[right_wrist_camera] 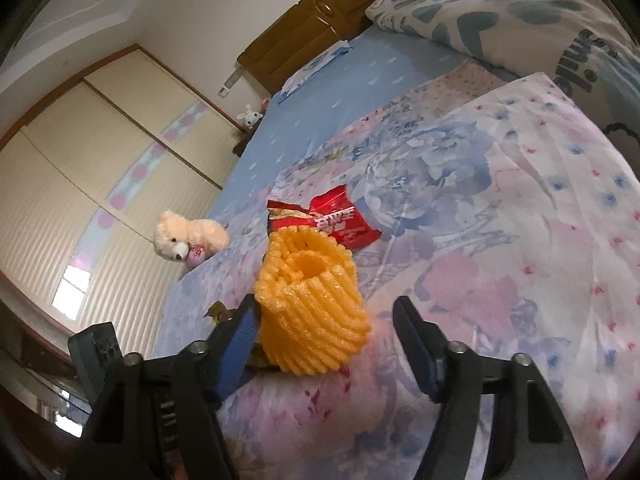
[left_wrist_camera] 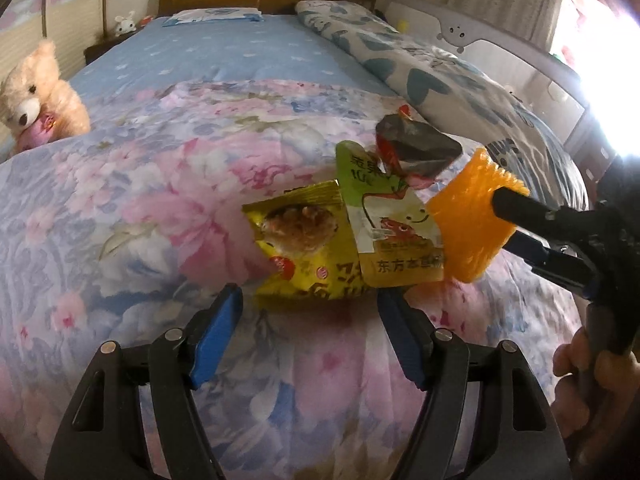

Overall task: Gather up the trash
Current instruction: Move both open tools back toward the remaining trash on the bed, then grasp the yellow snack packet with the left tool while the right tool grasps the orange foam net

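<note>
Three snack wrappers [left_wrist_camera: 308,248], one orange foam net [right_wrist_camera: 312,312], two plush toys [left_wrist_camera: 36,96].

The bed [left_wrist_camera: 248,52] wears a blue sheet under a floral quilt [left_wrist_camera: 120,200]. On the quilt lie a yellow snack packet [left_wrist_camera: 304,248], a green-and-white wrapper [left_wrist_camera: 384,216] touching the packet's right edge, and a red wrapper [right_wrist_camera: 336,220] beyond them. A teddy bear [left_wrist_camera: 36,96] sits far left of the packet.

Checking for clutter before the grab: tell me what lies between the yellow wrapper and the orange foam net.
A green-and-white wrapper lies there, overlapping the yellow wrapper and reaching the orange foam net; the left wrist view shows it.
</note>
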Demonstrator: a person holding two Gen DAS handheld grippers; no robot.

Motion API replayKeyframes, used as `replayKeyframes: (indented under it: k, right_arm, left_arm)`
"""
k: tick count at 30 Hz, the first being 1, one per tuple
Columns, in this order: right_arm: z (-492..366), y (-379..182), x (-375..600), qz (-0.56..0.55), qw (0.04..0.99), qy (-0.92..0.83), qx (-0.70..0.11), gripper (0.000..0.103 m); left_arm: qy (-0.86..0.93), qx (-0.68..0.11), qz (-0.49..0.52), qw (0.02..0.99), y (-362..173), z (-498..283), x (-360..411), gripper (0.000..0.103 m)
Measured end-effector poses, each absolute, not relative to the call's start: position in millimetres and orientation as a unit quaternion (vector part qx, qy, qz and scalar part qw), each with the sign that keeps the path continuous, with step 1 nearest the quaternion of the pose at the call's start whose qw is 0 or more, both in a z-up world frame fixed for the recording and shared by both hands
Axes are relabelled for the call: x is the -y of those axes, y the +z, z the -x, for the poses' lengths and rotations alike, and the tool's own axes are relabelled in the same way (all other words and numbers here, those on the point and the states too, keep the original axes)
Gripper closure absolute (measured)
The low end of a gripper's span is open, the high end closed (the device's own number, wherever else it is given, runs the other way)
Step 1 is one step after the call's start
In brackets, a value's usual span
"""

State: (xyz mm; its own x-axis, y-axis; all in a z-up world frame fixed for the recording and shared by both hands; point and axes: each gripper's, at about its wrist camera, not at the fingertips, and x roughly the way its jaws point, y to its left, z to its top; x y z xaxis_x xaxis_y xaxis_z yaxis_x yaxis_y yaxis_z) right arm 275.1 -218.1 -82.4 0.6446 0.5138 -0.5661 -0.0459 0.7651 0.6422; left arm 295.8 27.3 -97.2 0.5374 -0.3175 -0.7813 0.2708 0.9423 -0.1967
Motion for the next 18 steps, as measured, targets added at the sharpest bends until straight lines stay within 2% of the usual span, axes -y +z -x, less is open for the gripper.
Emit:
replayKeyframes:
  k: [1, 2, 4, 5, 7, 8, 18]
  right_arm:
    - [-275, -82, 217, -0.298, 0.856, 0.164, -0.389, 0.062]
    - [-275, -81, 216, -0.295, 0.856, 0.167, -0.39, 0.065]
    - [-272, -78, 215, -0.288, 0.857, 0.172, -0.39, 0.071]
    - [-268, -77, 215, -0.284, 0.859, 0.172, -0.39, 0.072]
    - [-261, -76, 217, -0.281, 0.858, 0.177, -0.393, 0.074]
    - [-256, -76, 219, -0.282, 0.857, 0.178, -0.393, 0.074]
    - [-207, -75, 247, -0.284, 0.857, 0.179, -0.39, 0.074]
  left_arm:
    - [-0.169, -0.45, 0.026, 0.877, -98, -296, -26, 0.039]
    - [-0.171, -0.45, 0.026, 0.876, -99, -296, -25, 0.051]
    - [-0.167, -0.447, 0.021, 0.878, -99, -295, -23, 0.056]
    - [-0.168, -0.445, 0.021, 0.879, -98, -293, -23, 0.062]
    - [-0.175, -0.45, 0.026, 0.876, -98, -290, -23, 0.098]
    - [-0.177, -0.455, 0.029, 0.872, -100, -288, -23, 0.102]
    - [-0.18, -0.447, 0.037, 0.875, -92, -239, -22, 0.102]
